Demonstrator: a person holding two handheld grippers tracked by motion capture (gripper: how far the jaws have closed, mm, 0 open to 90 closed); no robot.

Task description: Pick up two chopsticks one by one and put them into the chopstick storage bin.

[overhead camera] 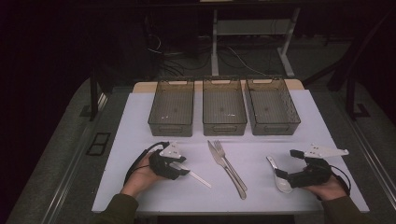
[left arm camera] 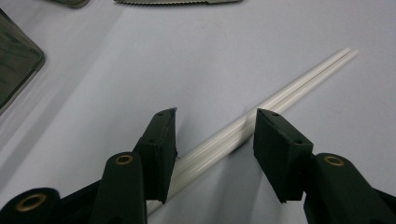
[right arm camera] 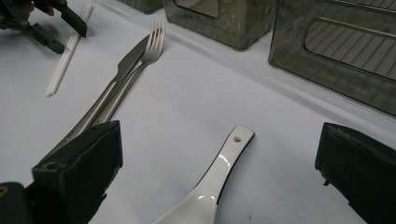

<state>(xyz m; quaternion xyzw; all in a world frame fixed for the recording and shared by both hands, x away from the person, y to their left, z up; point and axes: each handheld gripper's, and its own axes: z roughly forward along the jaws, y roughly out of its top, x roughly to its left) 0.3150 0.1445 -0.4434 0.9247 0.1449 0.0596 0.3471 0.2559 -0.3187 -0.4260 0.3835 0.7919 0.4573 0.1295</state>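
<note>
Left gripper (left arm camera: 215,135): jaws spread, straddling the white chopsticks (left arm camera: 280,95) at near left. Right gripper (right arm camera: 219,172): jaws spread around the spoon (right arm camera: 219,175), near right, not gripping.

Left tongs (overhead camera: 186,169) at seven o'clock, jaws parted and pointing toward four o'clock; right tongs (overhead camera: 279,173) at five o'clock, jaws spread wide, pointing toward nine o'clock.

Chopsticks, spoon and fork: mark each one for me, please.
Chopsticks (left arm camera: 299,83): left gripper view, on the white shafts beyond the open claw.
Spoon (right arm camera: 219,170): right gripper view, on the white handle.
Fork (right arm camera: 156,39): right gripper view, at the base of the tines.
</note>
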